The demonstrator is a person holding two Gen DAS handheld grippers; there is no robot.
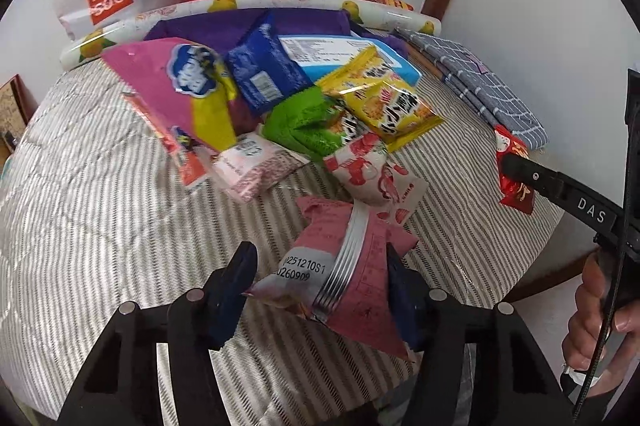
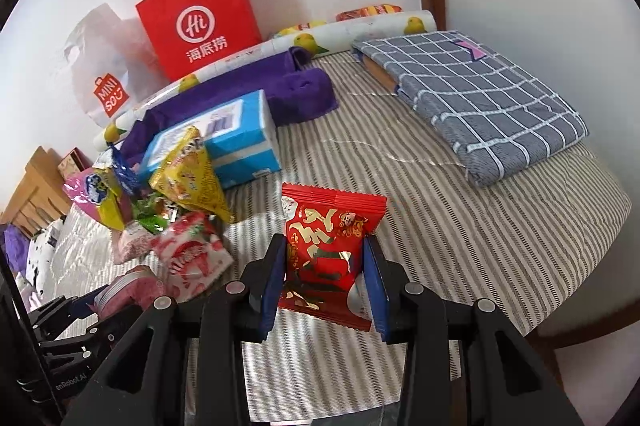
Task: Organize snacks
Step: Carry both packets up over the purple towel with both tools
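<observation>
A heap of snack packets [image 1: 280,98] lies on the striped bed cover [image 1: 100,206]. My left gripper [image 1: 320,266] has its jaws around a pink packet [image 1: 352,266] with a silver seam; the right finger touches it, the left finger stands slightly off. My right gripper [image 2: 326,262] is shut on a red packet with gold print [image 2: 326,250], held just above the cover; that packet also shows in the left wrist view [image 1: 514,166]. A red-and-white packet [image 1: 372,170] lies just beyond the pink one.
A red paper bag [image 2: 200,22] and a white Miniso bag [image 2: 104,74] stand against the wall. A purple cloth [image 2: 296,86], a blue box [image 2: 236,134], a fruit-print roll [image 2: 360,30] and a folded grey checked cloth [image 2: 480,90] lie on the bed.
</observation>
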